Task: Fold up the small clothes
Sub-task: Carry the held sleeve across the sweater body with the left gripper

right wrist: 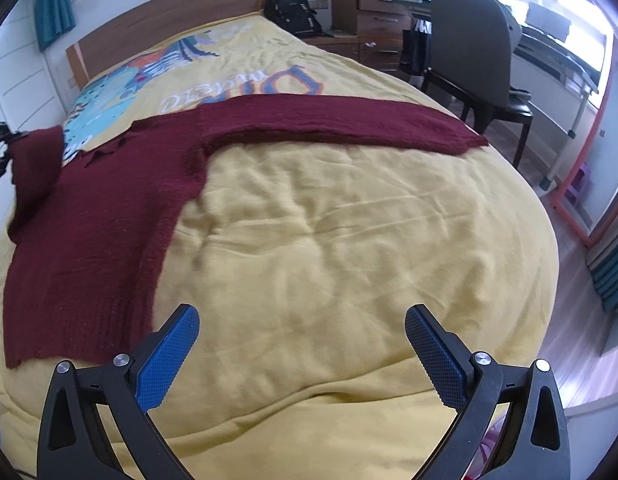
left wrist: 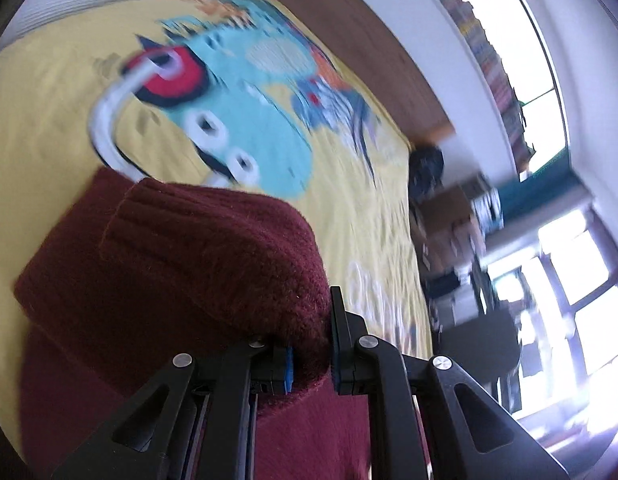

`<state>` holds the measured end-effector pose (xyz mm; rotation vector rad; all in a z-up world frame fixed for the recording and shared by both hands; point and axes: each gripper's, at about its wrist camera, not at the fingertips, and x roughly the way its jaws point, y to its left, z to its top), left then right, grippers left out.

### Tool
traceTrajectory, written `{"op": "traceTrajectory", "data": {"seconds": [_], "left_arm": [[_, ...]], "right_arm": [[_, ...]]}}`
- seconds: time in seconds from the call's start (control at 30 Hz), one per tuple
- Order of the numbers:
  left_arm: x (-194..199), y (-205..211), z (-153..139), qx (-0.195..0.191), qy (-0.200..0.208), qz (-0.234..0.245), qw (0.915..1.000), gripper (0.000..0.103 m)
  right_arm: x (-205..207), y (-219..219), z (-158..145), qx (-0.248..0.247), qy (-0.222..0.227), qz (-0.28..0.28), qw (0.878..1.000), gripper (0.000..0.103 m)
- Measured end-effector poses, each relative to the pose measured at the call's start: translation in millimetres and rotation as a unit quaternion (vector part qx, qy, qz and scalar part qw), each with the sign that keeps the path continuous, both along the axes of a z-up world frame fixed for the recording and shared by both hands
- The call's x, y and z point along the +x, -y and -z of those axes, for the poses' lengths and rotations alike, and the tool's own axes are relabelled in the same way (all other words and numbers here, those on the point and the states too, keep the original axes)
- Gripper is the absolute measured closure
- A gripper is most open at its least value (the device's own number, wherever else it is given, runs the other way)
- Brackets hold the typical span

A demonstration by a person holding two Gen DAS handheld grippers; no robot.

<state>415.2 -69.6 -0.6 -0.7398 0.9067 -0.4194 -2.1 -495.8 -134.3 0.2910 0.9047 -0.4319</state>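
Observation:
A dark red knitted sweater lies on the yellow bedspread, body at the left, one sleeve stretched out to the right. Its other sleeve is lifted and bunched, ribbed cuff up, with my left gripper shut on the knit; in the right wrist view that raised sleeve hangs at the far left edge. My right gripper is open above bare bedspread near the bed's front, right of the sweater's hem, with nothing between its blue pads.
The bedspread carries a cartoon print toward the wooden headboard. A black backpack, a wooden drawer unit and a grey chair stand to the right of the bed. Bright windows lie beyond.

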Motion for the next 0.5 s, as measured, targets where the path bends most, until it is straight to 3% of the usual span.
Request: {"op": "traceTrajectory", "data": {"seconds": [0.17,0.3,0.43,0.5], "left_arm": [[-18.9,60.1,32.9,0.057,-0.023,0.057,0.9965,0.093],[-38.6,90.7,68.9,0.114,-0.054,0.085,0.9883,0.092],[-60.2,95.7,100.6,0.154,-0.086,0.099,0.9793,0.091],[-67.3,89.7,104.9,0.148,-0.096,0.097,0.9795,0.085]], "right_arm": [[-10.6,10.8,2.8,0.006,0.001,0.011,1.000,0.000],[-16.4,18.6,4.3,0.008,0.001,0.017,1.000,0.000],[-19.8,24.6,3.8,0.008,0.002,0.021,1.000,0.000],[-19.7,26.6,3.7,0.007,0.002,0.020,1.000,0.000]]}}
